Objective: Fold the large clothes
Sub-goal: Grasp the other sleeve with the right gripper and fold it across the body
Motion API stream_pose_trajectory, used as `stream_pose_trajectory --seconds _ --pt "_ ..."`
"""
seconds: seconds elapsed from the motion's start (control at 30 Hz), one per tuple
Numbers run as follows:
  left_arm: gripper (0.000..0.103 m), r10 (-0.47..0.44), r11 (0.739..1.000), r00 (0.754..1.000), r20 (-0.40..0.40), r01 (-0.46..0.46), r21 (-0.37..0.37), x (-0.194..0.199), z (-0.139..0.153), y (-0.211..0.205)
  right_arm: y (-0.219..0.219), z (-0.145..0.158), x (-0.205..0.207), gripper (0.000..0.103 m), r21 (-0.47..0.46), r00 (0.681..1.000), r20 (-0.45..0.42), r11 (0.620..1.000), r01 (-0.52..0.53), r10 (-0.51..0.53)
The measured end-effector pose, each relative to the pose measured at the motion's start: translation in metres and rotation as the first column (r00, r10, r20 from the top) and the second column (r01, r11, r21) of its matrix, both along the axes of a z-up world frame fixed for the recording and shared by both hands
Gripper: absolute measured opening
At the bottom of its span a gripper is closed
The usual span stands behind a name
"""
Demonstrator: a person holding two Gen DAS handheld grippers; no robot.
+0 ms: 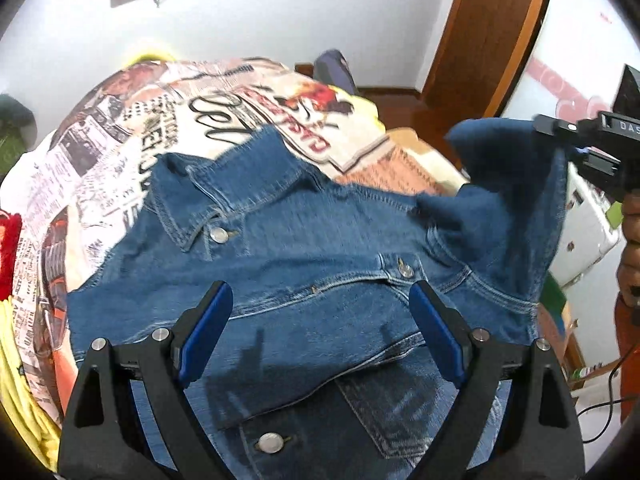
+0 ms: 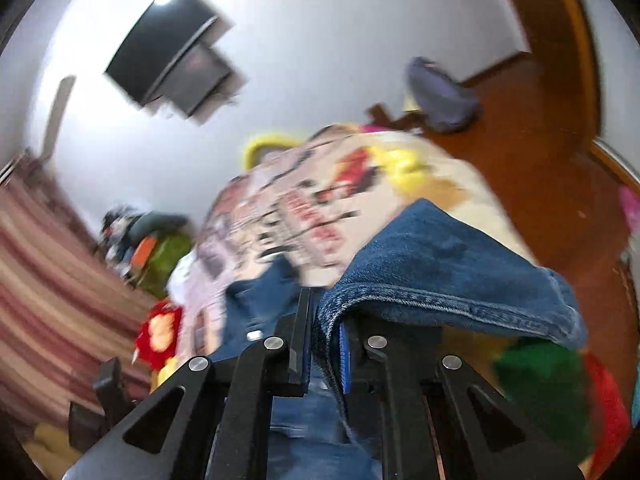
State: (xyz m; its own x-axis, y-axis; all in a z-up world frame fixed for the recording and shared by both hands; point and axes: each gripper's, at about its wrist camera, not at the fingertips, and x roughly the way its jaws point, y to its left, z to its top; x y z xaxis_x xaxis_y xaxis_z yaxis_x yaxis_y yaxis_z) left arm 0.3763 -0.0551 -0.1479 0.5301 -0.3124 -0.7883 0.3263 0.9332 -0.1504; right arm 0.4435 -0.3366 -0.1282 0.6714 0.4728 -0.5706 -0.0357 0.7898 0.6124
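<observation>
Left wrist view: one denim jacket (image 1: 304,248) lies front-up on a bed covered by a newspaper-print blanket (image 1: 132,120), collar at the far left and three metal buttons showing. The left gripper (image 1: 320,332) hangs above the jacket's near part with its jaws wide and nothing between them. At the far right the right gripper (image 1: 560,136) holds one sleeve (image 1: 504,152) lifted clear of the bed. Only the right wrist view shows that grip close up: the right gripper's pads pinch the sleeve's stitched edge, the cloth draping to the right; it also shows a dark screen (image 2: 168,60) on the wall. No containers are discernible.
</observation>
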Motion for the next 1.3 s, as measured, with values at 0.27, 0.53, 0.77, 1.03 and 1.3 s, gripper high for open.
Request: stream_pose_trajectory --seconds 0.27,0.53,0.77,1.03,1.3 --pt "0.09 0.082 0.997 0.996 0.047 -0.081 -0.017 -0.017 0.02 0.045 0.141 -0.001 0.034 0.008 -0.015 0.958 -0.033 0.958 -0.285 0.284" --pt "0.09 0.134 0.991 0.99 0.039 -0.135 0.014 -0.036 0.014 0.078 0.225 -0.069 0.036 0.008 -0.064 0.876 -0.206 0.887 -0.457 0.437" --pt "0.09 0.175 0.984 0.985 0.003 -0.175 0.042 -0.044 -0.004 0.096 0.233 -0.114 0.011 0.008 -0.126 0.822 -0.322 0.839 -0.529 0.469" --pt "0.09 0.201 0.979 0.979 -0.014 -0.2 0.031 -0.054 -0.008 0.104 0.239 -0.117 -0.028 0.009 -0.283 0.8 -0.338 0.757 -0.589 0.496" --pt "0.09 0.194 0.98 0.981 0.018 -0.195 0.039 -0.057 0.007 0.098 0.212 -0.091 -0.055 0.009 -0.367 0.81 -0.282 0.722 -0.587 0.514"
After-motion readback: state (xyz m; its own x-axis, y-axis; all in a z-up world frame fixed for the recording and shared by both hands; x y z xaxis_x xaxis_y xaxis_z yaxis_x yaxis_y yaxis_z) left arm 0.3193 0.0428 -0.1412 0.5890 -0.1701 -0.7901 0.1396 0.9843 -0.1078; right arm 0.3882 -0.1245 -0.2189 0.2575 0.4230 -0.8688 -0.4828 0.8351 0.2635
